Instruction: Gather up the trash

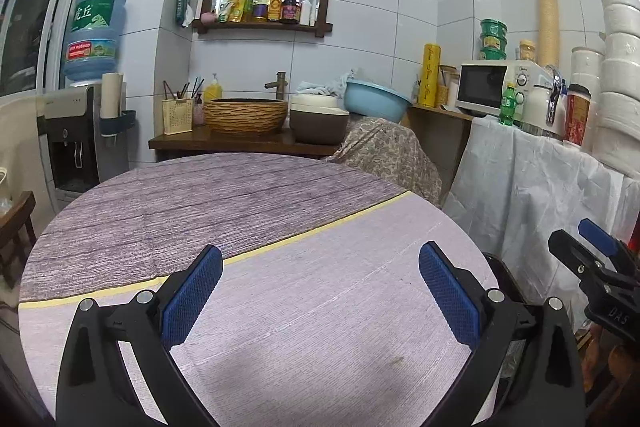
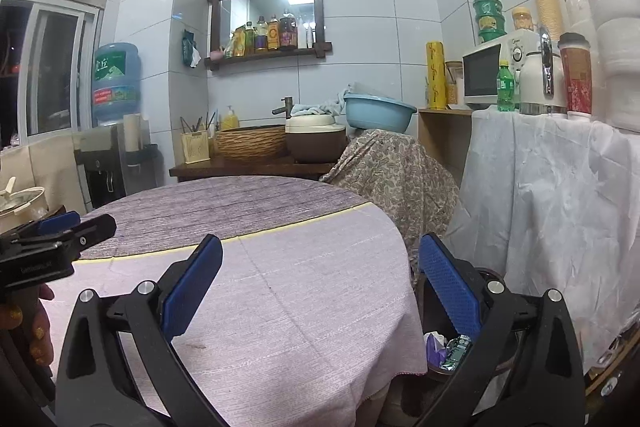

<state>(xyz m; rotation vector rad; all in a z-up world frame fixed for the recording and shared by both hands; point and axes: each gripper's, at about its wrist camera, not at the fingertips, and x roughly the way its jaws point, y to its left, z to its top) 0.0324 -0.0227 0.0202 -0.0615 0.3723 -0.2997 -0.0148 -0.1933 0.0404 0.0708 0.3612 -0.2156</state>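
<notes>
Hovering over the round table [image 1: 280, 307], the left gripper [image 1: 320, 291] has its blue-padded jaws spread wide with nothing between them. The right gripper [image 2: 320, 287] is held just off the table's right edge, equally wide and holding nothing; seen from the left side, its black body [image 1: 600, 283] carries the raised letters "DAS". In the right view the left tool's body shows small white lettering I can't make out, and the person's left hand [image 2: 36, 327] grips it, nails painted yellow.

The trash lies in a dark bin [image 2: 496, 359] on the floor beside the table, below the right gripper: a purple wrapper [image 2: 434, 347] and a green-and-white packet [image 2: 456, 351], its print too small to read. The tablecloth has a grey wood-grain half and a pale lilac half, split by a yellow strip [image 1: 320, 231].

Behind, a blue water jug [image 1: 96, 31] on the dispenser bears a green label with the characters "虎丘". A white microwave [image 1: 496, 87] has a brand mark I can't read clearly. A green soda bottle [image 1: 508, 105] stands in front of it, near a red paper cup [image 2: 576, 75]. Green instant-noodle tubs [image 1: 493, 39] are stacked on top of the microwave. A tall yellow roll [image 1: 430, 75] shows printing I can't decipher. Sauce bottles [image 1: 272, 5] line the shelf under the mirror.
</notes>
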